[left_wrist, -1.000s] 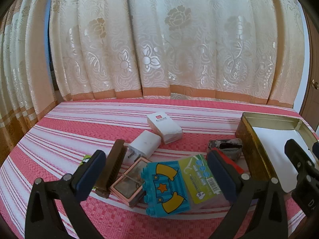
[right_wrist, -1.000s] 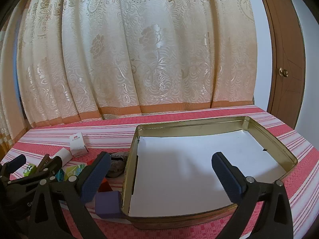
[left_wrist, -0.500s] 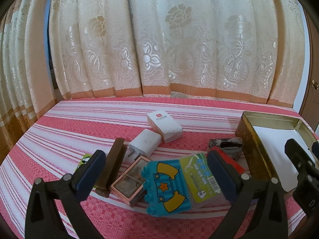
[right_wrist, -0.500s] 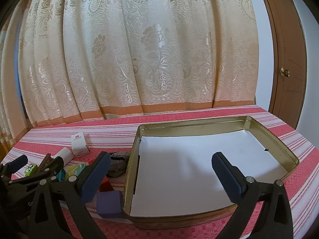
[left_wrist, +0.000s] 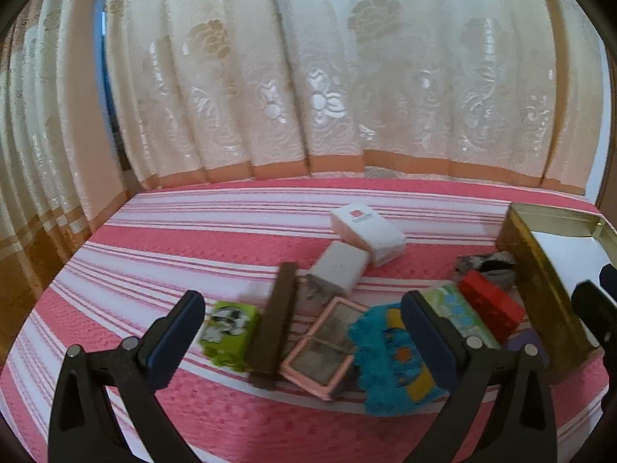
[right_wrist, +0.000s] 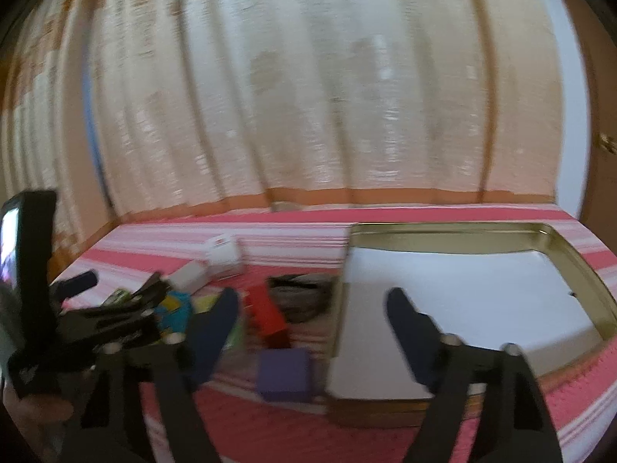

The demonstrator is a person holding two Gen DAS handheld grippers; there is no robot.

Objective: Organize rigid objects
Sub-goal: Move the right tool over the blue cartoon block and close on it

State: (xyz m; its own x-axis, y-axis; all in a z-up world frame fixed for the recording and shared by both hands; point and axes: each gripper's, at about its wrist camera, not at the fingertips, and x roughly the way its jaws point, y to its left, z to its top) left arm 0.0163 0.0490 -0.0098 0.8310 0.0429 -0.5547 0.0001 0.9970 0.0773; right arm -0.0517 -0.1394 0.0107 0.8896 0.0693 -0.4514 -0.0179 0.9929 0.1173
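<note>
- Left wrist view: left gripper [left_wrist: 304,328] has jaws spread above the pink frame [left_wrist: 320,347], touching nothing.
- Right gripper [right_wrist: 312,312] has jaws just closing partway, nothing between, near the gold tin [right_wrist: 570,254].

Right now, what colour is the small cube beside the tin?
Purple. The cube shows best in the right wrist view.

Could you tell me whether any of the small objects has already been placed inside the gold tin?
No, the gold tin holds only its white paper lining, while the red block and purple cube sit outside it on the striped cloth.
</note>
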